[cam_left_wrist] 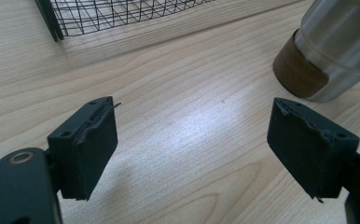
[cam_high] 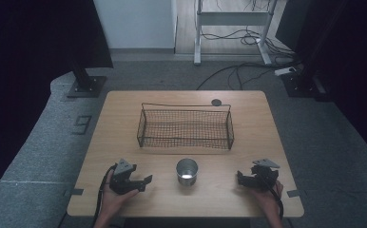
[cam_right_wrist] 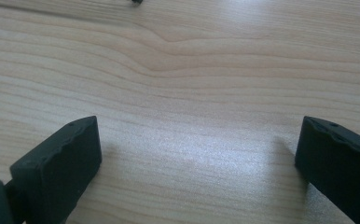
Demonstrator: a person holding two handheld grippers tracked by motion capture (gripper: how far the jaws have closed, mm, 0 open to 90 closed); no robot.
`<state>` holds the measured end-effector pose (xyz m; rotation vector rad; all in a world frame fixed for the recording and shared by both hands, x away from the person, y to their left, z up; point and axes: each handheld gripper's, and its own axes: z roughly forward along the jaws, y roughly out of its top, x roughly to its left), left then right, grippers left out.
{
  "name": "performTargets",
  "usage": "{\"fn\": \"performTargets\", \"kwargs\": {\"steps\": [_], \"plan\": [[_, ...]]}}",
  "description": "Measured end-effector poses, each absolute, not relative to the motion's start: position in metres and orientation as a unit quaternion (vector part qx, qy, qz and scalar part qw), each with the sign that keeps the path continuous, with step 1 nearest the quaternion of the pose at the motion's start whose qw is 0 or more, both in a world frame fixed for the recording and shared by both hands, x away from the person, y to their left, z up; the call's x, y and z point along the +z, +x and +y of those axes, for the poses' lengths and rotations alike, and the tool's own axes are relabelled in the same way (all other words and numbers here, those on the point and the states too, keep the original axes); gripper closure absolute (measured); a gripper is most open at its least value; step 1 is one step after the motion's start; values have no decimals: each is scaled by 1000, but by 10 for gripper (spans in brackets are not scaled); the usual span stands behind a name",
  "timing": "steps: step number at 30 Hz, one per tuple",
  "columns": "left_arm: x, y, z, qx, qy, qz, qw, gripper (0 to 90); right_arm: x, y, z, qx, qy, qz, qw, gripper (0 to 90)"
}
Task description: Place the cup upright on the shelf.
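A metal cup (cam_high: 187,171) stands upright on the worktop (cam_high: 124,104), near the front edge and between the 2 tongs. Behind it, toward the middle of the worktop, sits a black wire basket (cam_high: 185,126), which looks to hold nothing. The cup and the basket are apart, with a strip of bare wood between them.

The left tongs (cam_high: 141,183) rest low on the worktop just to the left of the cup, held by a hand (cam_high: 112,199) that comes in from the bottom edge. In the left gripper view these tongs (cam_left_wrist: 192,149) are spread wide with nothing between the jaws, and the cup (cam_left_wrist: 329,51) shows just ahead and to one side, with a brown band around its base. The basket's corner (cam_left_wrist: 57,18) shows farther off in that view.

The right tongs (cam_high: 242,179) lie on the other side of the cup, a little farther from it. In the right gripper view they (cam_right_wrist: 199,154) are also spread wide, over bare wood grain.

As a judgement, the work is at its very start: the likely aim is to put the cup into the basket, and nothing is gripped yet. The reach, the grip, the lift and the placing all appear left to do, and the left tongs seem the better placed for the reach.
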<state>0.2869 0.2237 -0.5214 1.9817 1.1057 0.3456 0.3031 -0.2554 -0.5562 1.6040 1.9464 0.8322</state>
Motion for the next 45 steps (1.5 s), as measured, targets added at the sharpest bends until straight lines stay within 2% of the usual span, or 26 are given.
{"fn": "performTargets", "kwargs": {"steps": [9, 21, 30, 45], "plan": [[-515, 286, 231, 116, 773, 443, 438, 163, -556, 300, -255, 303, 588, 710, 242, 1], [-503, 282, 228, 116, 771, 426, 459, 166, -557, 299, -254, 302, 594, 704, 245, 1], [-489, 286, 208, 119, 791, 389, 457, 163, -556, 297, -253, 305, 592, 704, 248, 38], [-484, 287, 187, 109, 803, 372, 453, 158, -556, 297, -253, 306, 596, 699, 251, 60]]}}
